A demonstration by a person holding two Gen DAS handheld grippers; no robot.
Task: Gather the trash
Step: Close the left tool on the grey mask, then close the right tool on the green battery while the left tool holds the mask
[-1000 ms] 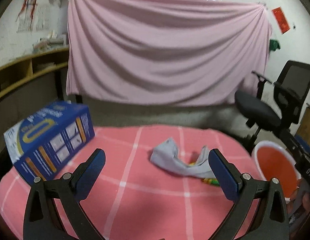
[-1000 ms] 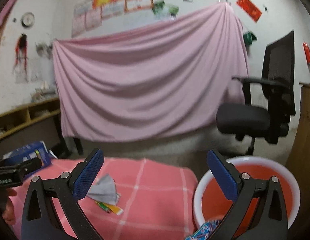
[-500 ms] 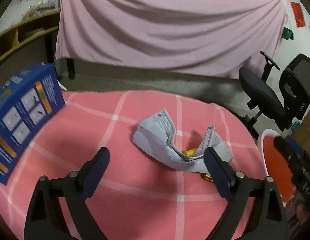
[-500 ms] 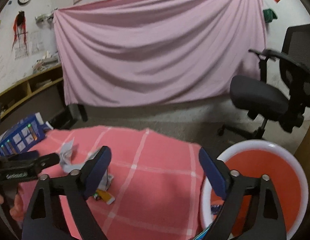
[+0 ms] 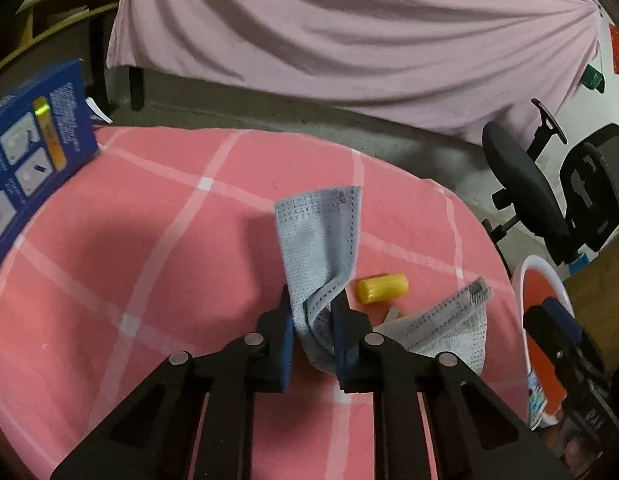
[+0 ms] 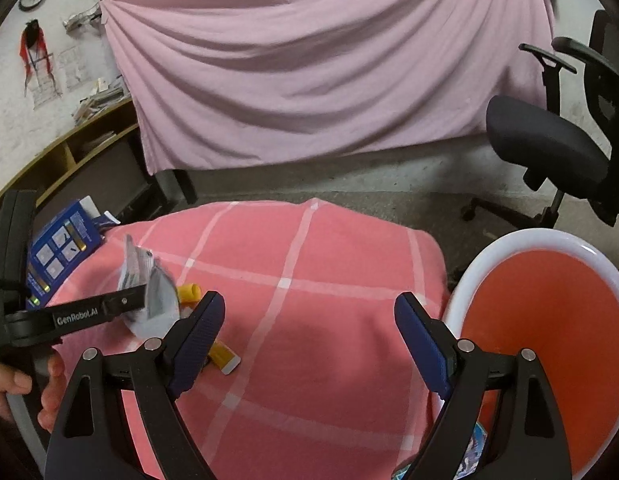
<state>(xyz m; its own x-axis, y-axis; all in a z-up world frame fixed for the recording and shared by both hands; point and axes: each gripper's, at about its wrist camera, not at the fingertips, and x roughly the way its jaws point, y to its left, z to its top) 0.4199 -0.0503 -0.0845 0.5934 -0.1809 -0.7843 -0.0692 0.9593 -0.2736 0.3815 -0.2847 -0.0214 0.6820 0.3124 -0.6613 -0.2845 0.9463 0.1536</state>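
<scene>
Left gripper (image 5: 312, 330) pinches the mask (image 5: 321, 240) at frame centre, hiding its fold. Right gripper (image 6: 309, 340) gapes empty; the bin (image 6: 549, 320) is cut off lower right.

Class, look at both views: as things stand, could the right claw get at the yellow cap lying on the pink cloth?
Probably yes. The right claw is open and empty, and the yellow cap lies uncovered on the cloth. The left claw, shut on the mask, sits close beside it and could crowd the approach.
</scene>
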